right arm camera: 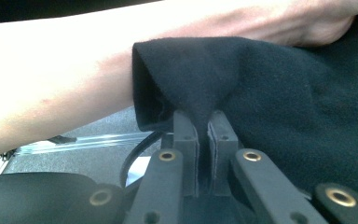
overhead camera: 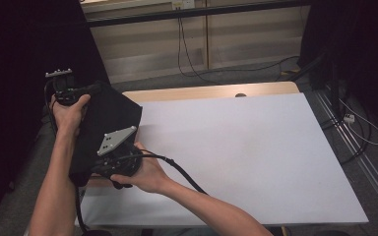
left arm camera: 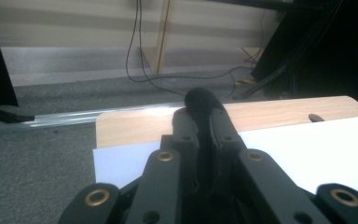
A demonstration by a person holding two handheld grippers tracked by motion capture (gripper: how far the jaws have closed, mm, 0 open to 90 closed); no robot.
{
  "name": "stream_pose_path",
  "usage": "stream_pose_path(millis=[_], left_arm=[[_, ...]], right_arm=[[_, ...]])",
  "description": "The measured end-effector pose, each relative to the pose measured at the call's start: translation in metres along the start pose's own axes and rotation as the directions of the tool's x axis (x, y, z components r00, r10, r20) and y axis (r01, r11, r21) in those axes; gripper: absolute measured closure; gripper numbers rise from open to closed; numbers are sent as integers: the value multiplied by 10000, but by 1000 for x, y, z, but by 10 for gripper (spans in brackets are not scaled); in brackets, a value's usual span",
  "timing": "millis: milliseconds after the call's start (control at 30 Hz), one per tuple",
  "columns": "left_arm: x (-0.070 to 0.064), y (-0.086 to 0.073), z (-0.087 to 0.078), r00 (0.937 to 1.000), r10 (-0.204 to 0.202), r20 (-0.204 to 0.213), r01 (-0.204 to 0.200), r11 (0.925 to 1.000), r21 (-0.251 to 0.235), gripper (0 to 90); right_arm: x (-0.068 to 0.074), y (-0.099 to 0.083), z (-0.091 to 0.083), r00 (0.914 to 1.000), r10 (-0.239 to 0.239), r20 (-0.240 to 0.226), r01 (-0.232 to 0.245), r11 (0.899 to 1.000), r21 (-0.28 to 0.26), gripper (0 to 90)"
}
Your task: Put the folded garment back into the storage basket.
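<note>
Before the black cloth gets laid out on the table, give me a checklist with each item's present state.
1. Left claw shut on the black cloth: ok, a fold sits between its jaws.
2. Right claw shut on the cloth: ok, fabric pinched between its jaws.
3. Cloth lifted off the white table cover: cannot tell, it bunches over the left edge.
4. Landing area free of objects: ok.
5. Cloth spread flat between the claws: not ok, it hangs bunched.
6. Right claw's cable off the cloth: ok, it trails along the forearm.
</note>
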State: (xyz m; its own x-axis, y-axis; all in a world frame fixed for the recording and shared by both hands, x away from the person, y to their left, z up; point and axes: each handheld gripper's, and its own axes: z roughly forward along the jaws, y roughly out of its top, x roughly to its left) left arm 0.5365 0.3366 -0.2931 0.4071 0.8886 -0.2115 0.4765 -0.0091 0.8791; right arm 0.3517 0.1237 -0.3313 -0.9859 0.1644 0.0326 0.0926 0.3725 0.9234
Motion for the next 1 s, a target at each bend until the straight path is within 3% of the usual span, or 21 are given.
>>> stream_pose_path(millis=[200,333,400,1000], left_arm=[[5,-3,2,9996,173,-213,-167,9995,265,834],[3,-3,4,9995,291,-101,-288,9992,270,833],[5,-4,6,9991,330,-274,-321,9989,329,834],[27,-30,18,9988,135,-474,-101,9974,711,833]], right_arm=[[0,1,11,10000,1,-30,-1,9998,199,853],[-1,0,16,10000,43,-50,-42,9997,231,853],[-2,-1,18,10000,60,-47,-59,9997,253,853],[-11,-10,33,9996,241,113,-247,9982,554,853]])
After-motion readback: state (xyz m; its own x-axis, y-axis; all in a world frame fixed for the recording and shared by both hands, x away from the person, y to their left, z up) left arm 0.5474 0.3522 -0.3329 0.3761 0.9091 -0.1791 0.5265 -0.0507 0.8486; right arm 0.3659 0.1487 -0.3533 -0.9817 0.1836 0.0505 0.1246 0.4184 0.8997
